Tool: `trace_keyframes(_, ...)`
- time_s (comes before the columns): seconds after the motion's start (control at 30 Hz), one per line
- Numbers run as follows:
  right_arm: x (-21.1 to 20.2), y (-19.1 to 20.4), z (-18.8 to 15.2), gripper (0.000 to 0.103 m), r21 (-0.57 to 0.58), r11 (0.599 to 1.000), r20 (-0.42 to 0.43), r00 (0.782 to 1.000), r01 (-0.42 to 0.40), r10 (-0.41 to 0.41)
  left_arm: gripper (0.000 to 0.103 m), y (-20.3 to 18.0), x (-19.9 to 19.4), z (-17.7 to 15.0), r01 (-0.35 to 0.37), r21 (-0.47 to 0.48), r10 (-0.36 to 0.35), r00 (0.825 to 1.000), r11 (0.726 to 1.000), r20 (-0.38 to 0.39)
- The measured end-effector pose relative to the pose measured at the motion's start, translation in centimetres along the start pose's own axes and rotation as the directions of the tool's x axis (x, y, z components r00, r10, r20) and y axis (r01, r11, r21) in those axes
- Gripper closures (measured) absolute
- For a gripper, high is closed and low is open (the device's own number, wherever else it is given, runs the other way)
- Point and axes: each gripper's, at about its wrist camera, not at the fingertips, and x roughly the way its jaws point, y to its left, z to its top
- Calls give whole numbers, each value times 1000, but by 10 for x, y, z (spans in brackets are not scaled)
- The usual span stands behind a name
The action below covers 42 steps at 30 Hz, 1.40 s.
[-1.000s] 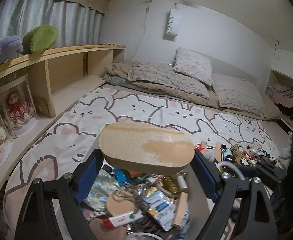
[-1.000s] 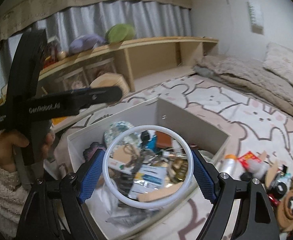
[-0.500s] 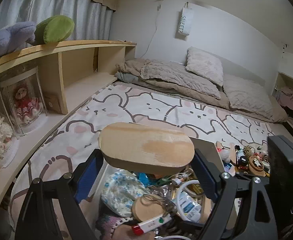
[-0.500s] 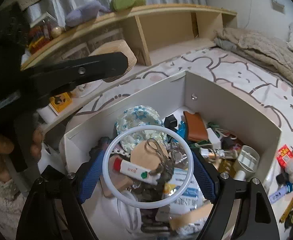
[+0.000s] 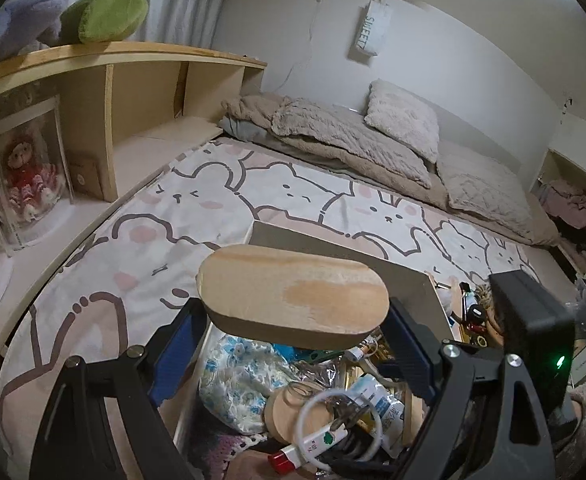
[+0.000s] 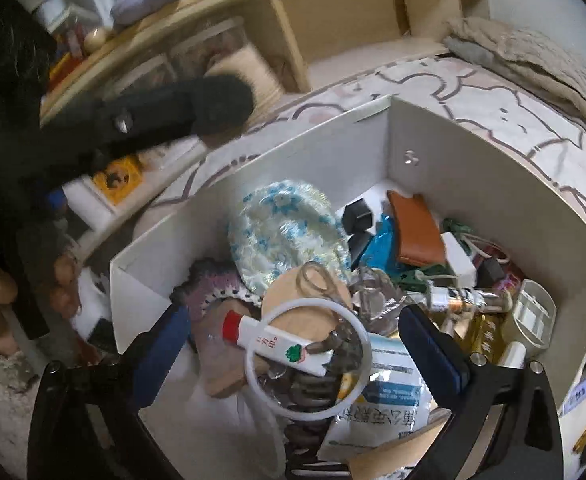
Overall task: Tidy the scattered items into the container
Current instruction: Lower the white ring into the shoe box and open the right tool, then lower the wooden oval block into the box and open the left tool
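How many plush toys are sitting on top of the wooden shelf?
2: a purple plush at the left edge of the left wrist view, and a green plush right beside it. More may be hidden beyond the frame.

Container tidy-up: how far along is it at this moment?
Done: the white container already holds many items, and the white ring lies on the pile between the right gripper fingers, whose jaws have just been opening. In hand: the left gripper grips a wooden oval piece above the container. Left: small items still scattered on the bedding beside it.
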Motion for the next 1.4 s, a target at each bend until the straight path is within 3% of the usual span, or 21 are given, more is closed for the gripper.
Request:
trace_keyframes(0.27, -36, -13, -33, 0, 28, 999, 42, 998, 42, -44, 15, -10, 8, 9, 25, 7, -25, 998, 1000, -53)
trace_keyframes(0.63, -99, -17, -66, 0, 79, 997, 150, 988, 6, -18, 15, -35, 49, 31, 54, -68, -65, 984, 996, -165)
trace_keyframes(0.87, -124, -20, -74, 0, 80, 997, 190, 982, -3, -12, 15, -48, 87, 36, 0, -52, -12, 974, 999, -225)
trace_keyframes(1.17, -133, -26, -80, 0, 94, 995, 211, 977, -24, 4, 15, -39, 145, 35, -82, 9, 80, 928, 997, -363)
trace_keyframes(1.2, -132, -28, -81, 0, 97, 995, 211, 977, -26, 5, 16, -38, 150, 33, -95, 18, 95, 923, 995, -374)
trace_keyframes(1.27, -132, -30, -81, 0, 102, 994, 210, 978, -28, 6, 28, -34, 158, 32, -104, 21, 104, 915, 994, -390)
trace_keyframes(1.4, -130, -34, -83, 0, 109, 994, 204, 979, -28, 5, 29, -32, 171, 31, -129, 51, 139, 900, 990, -413)
